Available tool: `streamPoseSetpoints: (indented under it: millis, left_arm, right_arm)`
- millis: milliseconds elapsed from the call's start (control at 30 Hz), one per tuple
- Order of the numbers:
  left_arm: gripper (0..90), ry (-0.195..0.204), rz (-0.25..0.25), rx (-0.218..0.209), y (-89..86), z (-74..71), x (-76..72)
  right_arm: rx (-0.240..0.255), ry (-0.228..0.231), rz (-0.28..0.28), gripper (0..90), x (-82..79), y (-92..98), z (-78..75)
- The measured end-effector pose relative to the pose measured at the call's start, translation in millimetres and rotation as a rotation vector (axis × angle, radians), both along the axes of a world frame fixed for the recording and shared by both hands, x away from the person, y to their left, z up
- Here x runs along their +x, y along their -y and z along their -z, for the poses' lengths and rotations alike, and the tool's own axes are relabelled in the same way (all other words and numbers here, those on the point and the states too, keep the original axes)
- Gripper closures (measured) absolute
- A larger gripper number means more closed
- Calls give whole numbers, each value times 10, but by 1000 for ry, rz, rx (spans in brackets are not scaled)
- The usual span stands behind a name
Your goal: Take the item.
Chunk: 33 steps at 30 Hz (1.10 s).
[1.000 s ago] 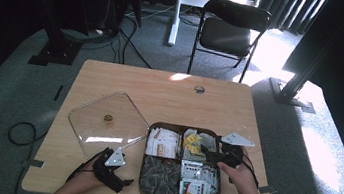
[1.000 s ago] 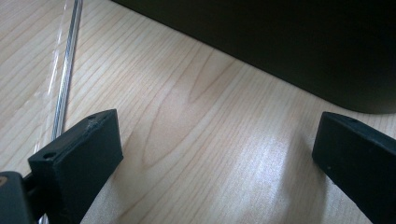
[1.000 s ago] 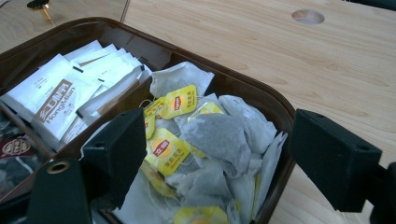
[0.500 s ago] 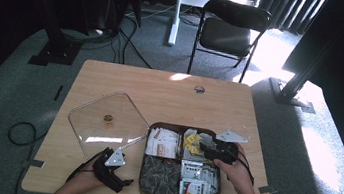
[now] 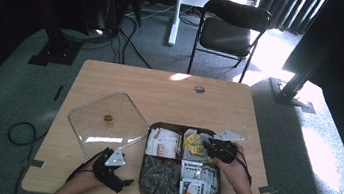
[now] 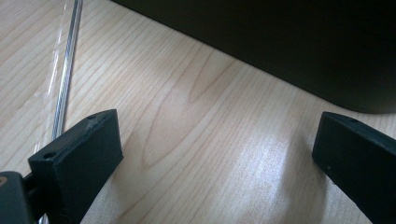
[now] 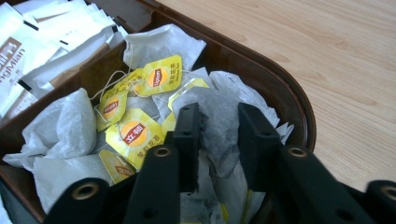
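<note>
Right gripper [image 7: 217,140] has its jaws drawn in on a white paper tea bag [image 7: 219,126], which sits pinched between the two black pads; the jaws have just been closing. Pinched bag lies in the far right compartment of the brown divided tray [image 5: 147,174], among other yellow-tagged tea bags [image 7: 135,133]. Left gripper [image 6: 210,154] rests low over the bare wood just left of the tray, jaws wide apart and holding nothing.

Progress, as judged: the clear lid [image 5: 106,123] is already off and lies flat on the table left of the tray, so access is complete. The grip on one bag appears made. Lifting it free of the pile and setting it down remain to be done; its string may drag neighbouring bags.

Other tray compartments hold white sachets [image 5: 163,142], dark packets [image 5: 160,173] and printed packets [image 5: 196,181].

Surface: a light wooden table [image 5: 160,95] with a cable port beyond the tray. Beyond the table stand a black folding chair [image 5: 229,31] and dark curtains, on grey carpet with a sunlit patch to the right.
</note>
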<state>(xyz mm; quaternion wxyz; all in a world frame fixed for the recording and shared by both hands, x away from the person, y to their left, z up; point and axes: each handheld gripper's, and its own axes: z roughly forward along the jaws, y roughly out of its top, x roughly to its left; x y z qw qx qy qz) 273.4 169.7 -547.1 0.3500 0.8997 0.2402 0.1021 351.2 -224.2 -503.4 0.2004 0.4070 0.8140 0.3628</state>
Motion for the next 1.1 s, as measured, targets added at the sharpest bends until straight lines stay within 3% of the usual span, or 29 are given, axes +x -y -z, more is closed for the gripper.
streamPoseSetpoints:
  millis: [433, 733, 1100]
  left_arm:
    - [16, 0, 0, 0, 0, 0, 0]
    - [16, 2, 0, 0, 0, 0, 1]
    - [15, 2, -1, -2, 1, 1, 0]
  right_arm:
    - [82, 39, -7, 789, -64, 26, -145]
    - [171, 129, 12, 790, -161, 60, -309]
    - [234, 174, 15, 790, -220, 143, -535]
